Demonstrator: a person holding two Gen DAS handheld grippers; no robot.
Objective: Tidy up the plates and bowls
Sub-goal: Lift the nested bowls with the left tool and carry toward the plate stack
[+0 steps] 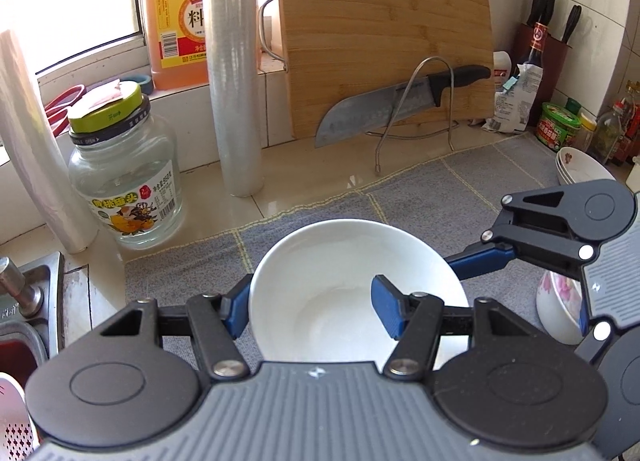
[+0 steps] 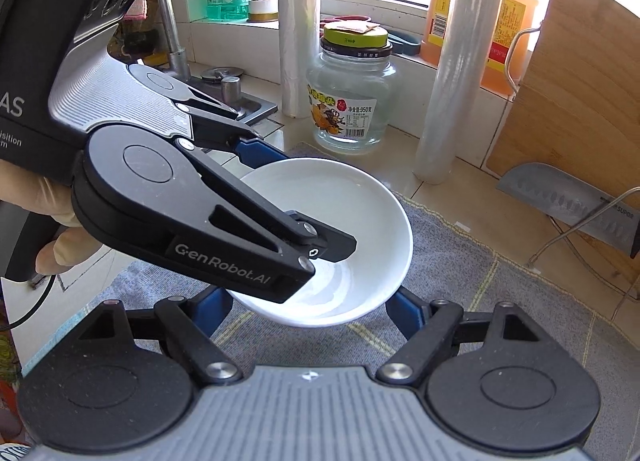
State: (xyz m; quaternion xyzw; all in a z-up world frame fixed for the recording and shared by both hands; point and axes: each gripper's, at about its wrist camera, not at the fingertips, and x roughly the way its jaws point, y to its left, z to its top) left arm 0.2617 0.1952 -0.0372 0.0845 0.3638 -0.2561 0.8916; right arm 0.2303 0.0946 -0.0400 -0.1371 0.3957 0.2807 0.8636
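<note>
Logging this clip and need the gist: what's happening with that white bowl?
A person holds a gripper in each hand over a grey mat on a kitchen counter. The left gripper is clamped on the white bowl, one finger inside and one outside the rim. The right gripper brackets the same bowl from the other side; whether its pads press on it is unclear. A floral bowl and stacked bowls sit to the right.
</note>
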